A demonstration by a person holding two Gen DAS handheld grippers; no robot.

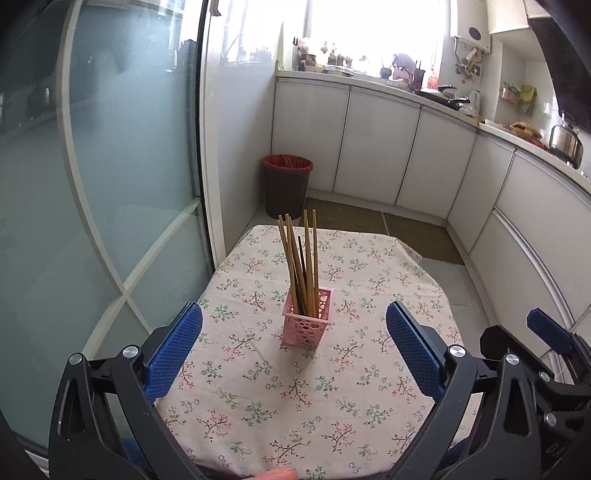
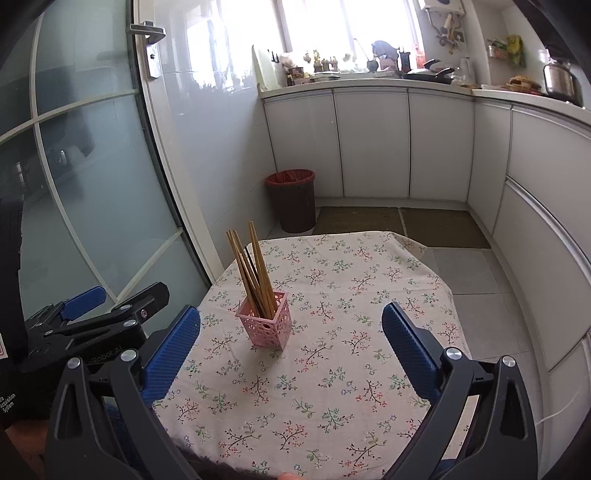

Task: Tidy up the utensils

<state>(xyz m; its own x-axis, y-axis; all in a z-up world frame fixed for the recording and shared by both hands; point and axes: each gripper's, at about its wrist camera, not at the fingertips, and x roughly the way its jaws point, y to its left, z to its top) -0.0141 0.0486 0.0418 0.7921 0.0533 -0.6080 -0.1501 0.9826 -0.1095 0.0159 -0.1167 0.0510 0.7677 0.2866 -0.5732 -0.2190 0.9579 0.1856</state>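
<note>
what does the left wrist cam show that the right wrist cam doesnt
Only the left wrist view: the right gripper from the side at its right edge, and a fingertip at the bottom edge.

Only the right wrist view: the door handle on the glass door, and the left gripper from the side at its left edge.

Both: the pink holder standing on the floral tablecloth with chopsticks upright in it, the red-lined bin on the floor, white cabinets and the cluttered counter. Each view's own gripper is open and holds nothing.

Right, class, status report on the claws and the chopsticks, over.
Both claws open, empty: left claw, right claw. Chopsticks upright in pink holder. Nothing in the way.
</note>
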